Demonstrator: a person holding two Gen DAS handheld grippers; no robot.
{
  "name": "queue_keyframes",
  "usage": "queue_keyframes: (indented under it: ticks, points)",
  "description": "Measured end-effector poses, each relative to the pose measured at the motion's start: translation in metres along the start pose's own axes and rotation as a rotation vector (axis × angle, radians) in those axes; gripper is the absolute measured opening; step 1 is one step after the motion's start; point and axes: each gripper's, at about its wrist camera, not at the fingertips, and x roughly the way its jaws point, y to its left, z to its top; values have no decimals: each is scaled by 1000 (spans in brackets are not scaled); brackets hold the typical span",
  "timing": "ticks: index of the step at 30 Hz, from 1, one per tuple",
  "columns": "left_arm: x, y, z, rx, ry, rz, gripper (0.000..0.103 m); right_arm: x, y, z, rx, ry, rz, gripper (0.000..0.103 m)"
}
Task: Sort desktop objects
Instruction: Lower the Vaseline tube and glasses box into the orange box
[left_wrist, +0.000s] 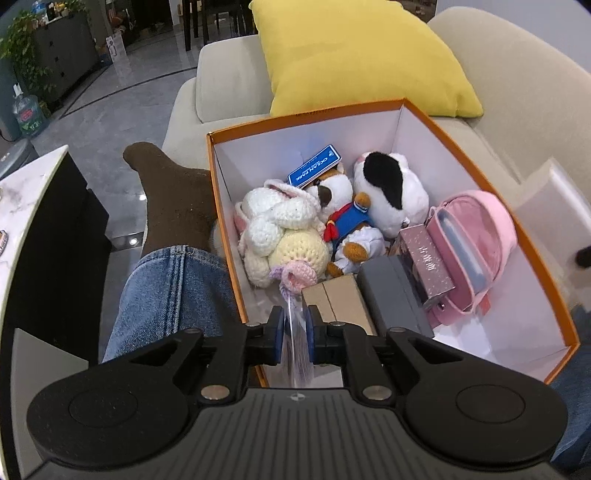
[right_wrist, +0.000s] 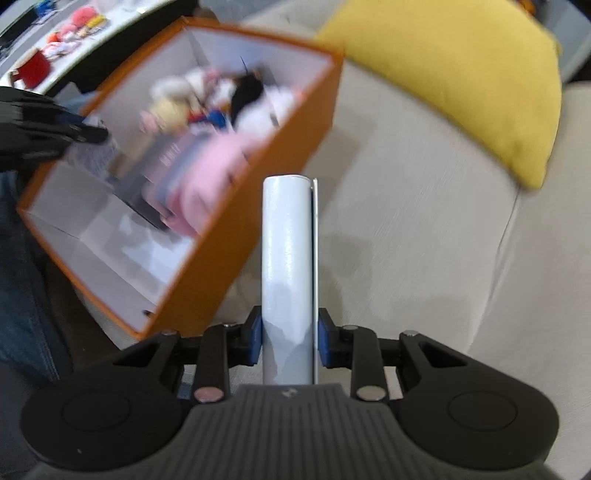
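As the orange box (left_wrist: 546, 295) fills on the sofa (right_wrist: 424, 240), the left gripper (left_wrist: 294, 334) pinches a clear packet (left_wrist: 295, 347) over it; the right gripper (right_wrist: 290, 338) clamps a white box (right_wrist: 286, 258) alongside, likely loaded next.

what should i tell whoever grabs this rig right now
Left gripper: shut on a thin clear plastic packet, held over the near end of the orange box.
Right gripper: shut on a white box, over the sofa beside the orange box.
Done: plush toys, pink bag and small boxes already lie inside.
Left: drop both held items in; more objects remain on the table.
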Motion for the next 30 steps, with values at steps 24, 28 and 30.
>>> queue_keyframes:
  ticks: [24, 28, 30]
  points:
    - [-52, 44, -43, -142, -19, -125, 20, 49, 152, 89, -775, 97, 185, 31]
    - [-48, 46, -42, -145, -16, -152, 20, 77, 161, 89, -885, 168, 253, 31]
    - [-44, 47, -43, -150, -12, -160, 20, 90, 164, 92, -923, 205, 271, 31]
